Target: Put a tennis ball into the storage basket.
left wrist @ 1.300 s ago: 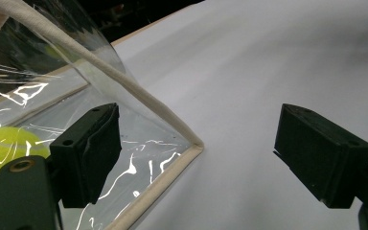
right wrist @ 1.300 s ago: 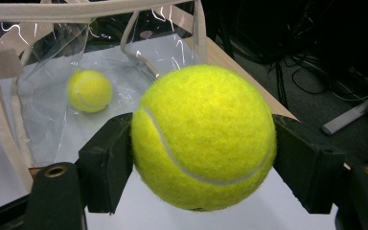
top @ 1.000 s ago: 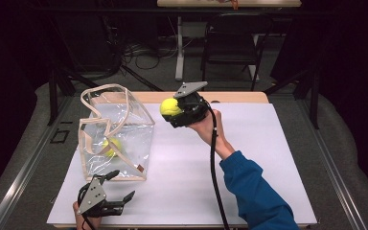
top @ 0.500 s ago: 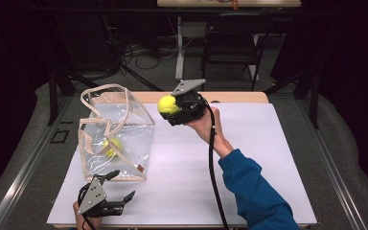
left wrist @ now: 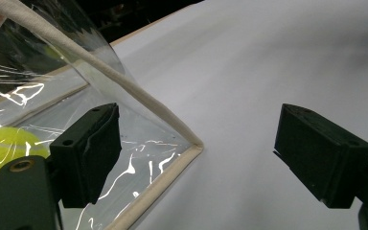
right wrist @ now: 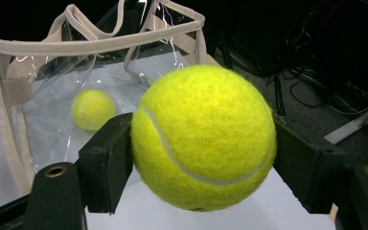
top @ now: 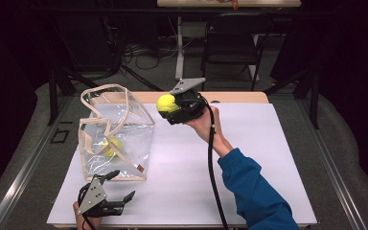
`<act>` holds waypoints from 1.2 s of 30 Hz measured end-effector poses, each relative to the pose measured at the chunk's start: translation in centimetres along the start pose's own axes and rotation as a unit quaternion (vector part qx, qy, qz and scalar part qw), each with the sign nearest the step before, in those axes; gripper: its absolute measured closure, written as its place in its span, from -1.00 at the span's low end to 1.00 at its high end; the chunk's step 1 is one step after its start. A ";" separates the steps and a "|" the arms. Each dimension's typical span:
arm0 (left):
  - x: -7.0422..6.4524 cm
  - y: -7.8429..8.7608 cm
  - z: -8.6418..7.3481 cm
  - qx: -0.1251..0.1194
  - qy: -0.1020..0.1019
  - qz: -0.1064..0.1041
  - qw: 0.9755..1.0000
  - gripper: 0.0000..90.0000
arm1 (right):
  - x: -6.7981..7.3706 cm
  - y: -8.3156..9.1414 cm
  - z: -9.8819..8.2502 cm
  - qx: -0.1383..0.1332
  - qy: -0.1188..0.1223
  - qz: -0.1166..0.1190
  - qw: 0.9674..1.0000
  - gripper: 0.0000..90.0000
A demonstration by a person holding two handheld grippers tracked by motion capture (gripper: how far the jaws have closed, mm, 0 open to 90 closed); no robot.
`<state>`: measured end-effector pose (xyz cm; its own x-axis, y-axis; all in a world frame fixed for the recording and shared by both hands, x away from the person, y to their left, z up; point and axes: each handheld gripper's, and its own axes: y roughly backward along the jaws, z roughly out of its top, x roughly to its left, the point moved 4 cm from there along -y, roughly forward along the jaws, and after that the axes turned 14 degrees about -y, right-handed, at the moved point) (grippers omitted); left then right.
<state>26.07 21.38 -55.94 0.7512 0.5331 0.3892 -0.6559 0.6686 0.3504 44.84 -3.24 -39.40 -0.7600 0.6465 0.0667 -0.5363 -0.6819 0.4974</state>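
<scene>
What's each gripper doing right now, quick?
Left gripper: open, holding nothing, beside the clear bag.
Right gripper: closed on a tennis ball.

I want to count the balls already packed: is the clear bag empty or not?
Not empty. One tennis ball lies inside the clear bag; a second ball is outside, clamped in the right gripper.

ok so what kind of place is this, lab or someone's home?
Probably a lab or recording studio, not a home. The white table stands among dark drapes, with loose cables on the floor behind it and a folding chair beyond.
</scene>
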 end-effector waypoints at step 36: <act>0.0 0.0 0.0 -0.003 0.000 0.001 1.000 -0.65 | 0.9 -0.8 2.1 -0.021 0.005 0.015 1.000 -0.42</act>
<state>26.03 21.40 -55.90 0.7500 0.5348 0.3893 -0.6571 0.6701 0.3453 45.32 -1.38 -37.86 -0.7795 0.6222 0.0730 -0.5276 -0.7149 0.4589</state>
